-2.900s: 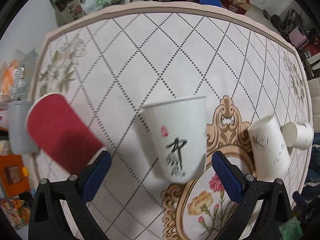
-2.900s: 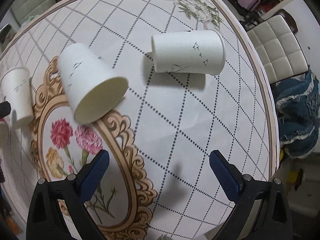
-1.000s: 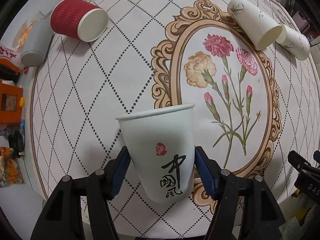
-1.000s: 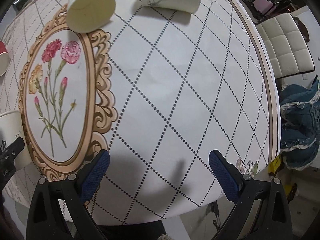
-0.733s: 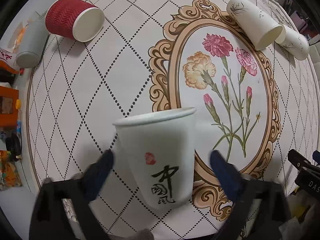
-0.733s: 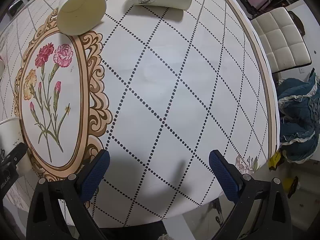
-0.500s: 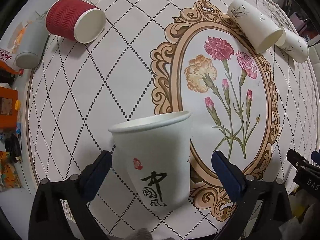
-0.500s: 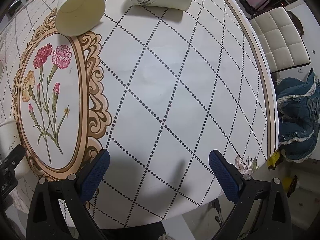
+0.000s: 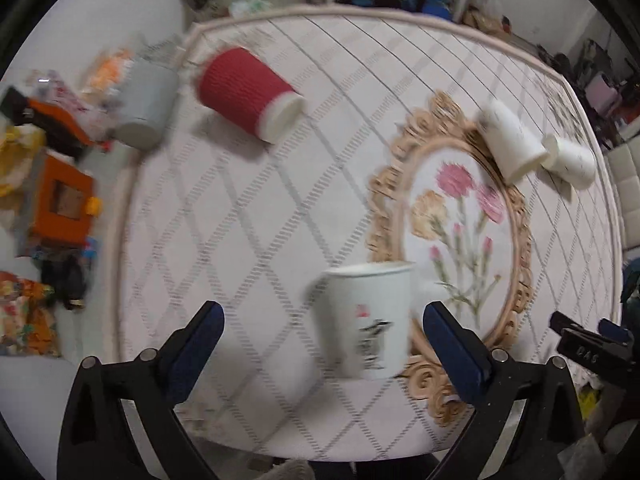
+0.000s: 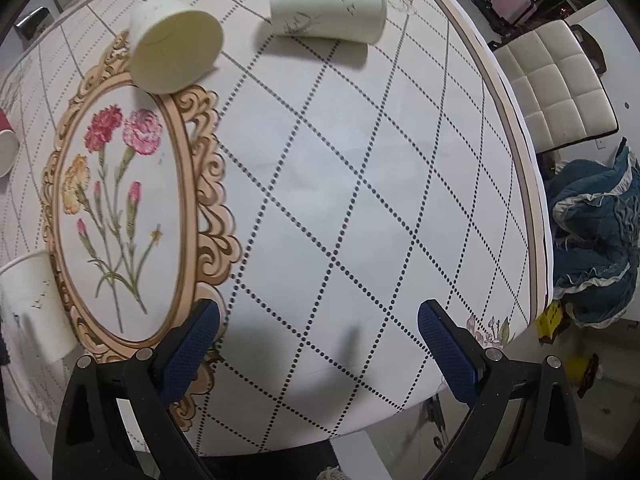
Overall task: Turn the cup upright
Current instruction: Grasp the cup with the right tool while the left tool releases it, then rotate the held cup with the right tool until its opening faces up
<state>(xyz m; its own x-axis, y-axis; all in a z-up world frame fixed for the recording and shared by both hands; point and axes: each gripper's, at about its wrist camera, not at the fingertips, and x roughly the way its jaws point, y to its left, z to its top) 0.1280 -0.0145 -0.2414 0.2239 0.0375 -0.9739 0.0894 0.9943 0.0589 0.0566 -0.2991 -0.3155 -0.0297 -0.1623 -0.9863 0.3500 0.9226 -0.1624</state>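
A white paper cup with black calligraphy stands upright near the table's front edge; it also shows at the left edge of the right wrist view. My left gripper is open around it, jaws apart and clear of its sides. A red ribbed cup lies on its side at the back left. Two white cups lie on their sides: one on the oval frame, one beyond it. My right gripper is open and empty above the table's front.
A grey cup stands at the table's left edge. Clutter and an orange box lie on the floor to the left. A white padded chair and blue cloth are to the right of the round table.
My left gripper opened and let go of the calligraphy cup, which now stands upright on the table, then drew back and swung left. The right gripper stayed open and barely moved.
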